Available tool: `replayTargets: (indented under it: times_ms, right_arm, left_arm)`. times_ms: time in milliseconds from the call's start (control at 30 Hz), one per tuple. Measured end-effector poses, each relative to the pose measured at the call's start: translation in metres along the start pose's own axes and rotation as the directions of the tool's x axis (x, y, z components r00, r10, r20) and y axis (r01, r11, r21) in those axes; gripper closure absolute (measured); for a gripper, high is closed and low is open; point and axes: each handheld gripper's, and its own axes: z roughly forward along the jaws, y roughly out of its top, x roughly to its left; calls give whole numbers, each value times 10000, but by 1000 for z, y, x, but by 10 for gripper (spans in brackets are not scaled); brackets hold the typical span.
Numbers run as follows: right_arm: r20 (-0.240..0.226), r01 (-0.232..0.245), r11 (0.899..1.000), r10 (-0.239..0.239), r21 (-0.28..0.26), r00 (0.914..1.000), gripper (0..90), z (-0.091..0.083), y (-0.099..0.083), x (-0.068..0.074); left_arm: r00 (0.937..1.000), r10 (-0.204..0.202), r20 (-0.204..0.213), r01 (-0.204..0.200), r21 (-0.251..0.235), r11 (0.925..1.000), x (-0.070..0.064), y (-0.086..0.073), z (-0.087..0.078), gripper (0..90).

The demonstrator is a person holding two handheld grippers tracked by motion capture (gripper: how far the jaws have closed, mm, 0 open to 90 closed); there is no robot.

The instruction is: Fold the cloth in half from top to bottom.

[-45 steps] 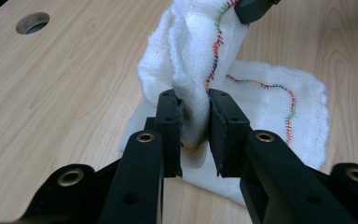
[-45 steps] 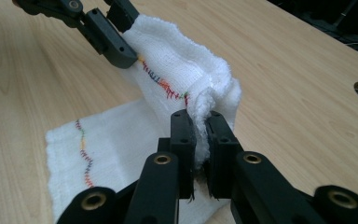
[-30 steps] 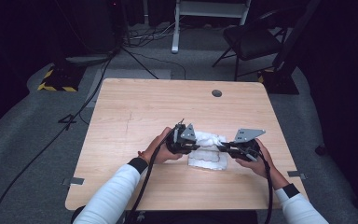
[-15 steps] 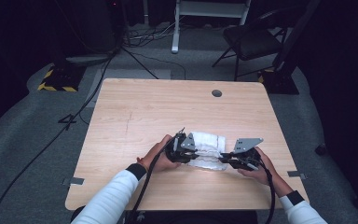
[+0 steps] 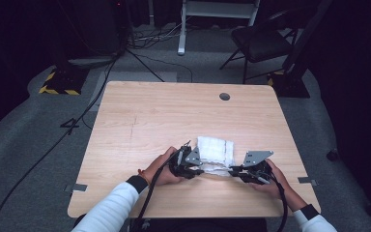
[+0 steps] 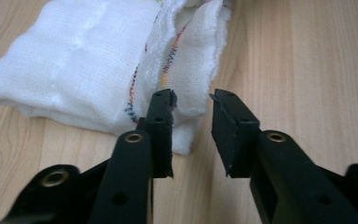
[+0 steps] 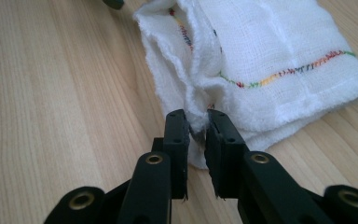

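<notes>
A folded white cloth [image 5: 216, 149] with a multicoloured stitched line lies on the wooden table [image 5: 164, 111] near its front edge. My left gripper [image 5: 201, 169] is at the cloth's near left corner. In the left gripper view it [image 6: 193, 100] is open, with the cloth's [image 6: 74, 60] frayed edge beside its left jaw and partly in the gap. My right gripper [image 5: 232, 170] is at the near right corner. In the right gripper view it [image 7: 198, 119] is shut on a bunched edge of the cloth [image 7: 284, 46].
A round hole [image 5: 224, 96] sits in the table's far right part. Beyond the table stand a dark chair [image 5: 261, 41] and a white frame [image 5: 183, 29], with cables on the floor [image 5: 101, 87]. A tape marker [image 5: 78, 187] sticks to the front left edge.
Both grippers have come down towards the table's near edge with the cloth, which now lies flatter and folded. The left jaws stand apart now.
</notes>
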Motion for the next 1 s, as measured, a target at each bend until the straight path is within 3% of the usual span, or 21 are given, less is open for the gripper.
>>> replayTargets:
  times_ms: [167, 233, 333, 467, 567, 633, 767, 800, 1000]
  right_arm:
    - [119, -100, 9998, 102, -191, 9999, 740, -9, -3, 2]
    - [435, -282, 9981, 306, -550, 9986, 667, -19, -3, 1]
    - [949, -541, 9945, 626, -897, 9935, 601, -27, 1, -4]
    - [1339, -686, 9934, 806, -920, 9877, 545, -22, 10, -11]
    - [1443, -654, 9954, 751, -706, 9867, 518, -14, 14, -13]
    - [1463, -599, 9973, 654, -421, 9871, 479, -2, 18, -14]
    - [1256, -652, 9979, 646, 11, 9900, 435, 8, 17, -13]
    - [1173, -610, 9980, 591, 132, 9913, 429, 10, 16, -12]
    - [1094, -340, 9972, 265, 667, 9936, 407, 15, 10, -5]
  left_arm:
    - [9995, -305, -104, 301, -359, 9989, 1, -4, -13, 597]
    - [9975, -507, -502, 474, -645, 9968, 5, -3, -22, 560]
    - [9937, -807, -773, 737, -895, 9933, 13, 2, -25, 540]
    - [9858, -1098, -1273, 995, -847, 9914, 25, 13, -17, 453]
    - [9833, -1286, -1285, 1166, -968, 9885, 32, 16, -9, 436]
    - [9817, -1495, -1179, 1415, -733, 9872, 37, 21, 5, 369]
    - [9869, -1242, -1034, 1213, -340, 9920, 34, 23, 15, 332]
    - [9903, -961, -1000, 958, -79, 9954, 29, 22, 19, 327]
    - [9909, -795, -1091, 840, 378, 9957, 18, 12, 24, 320]
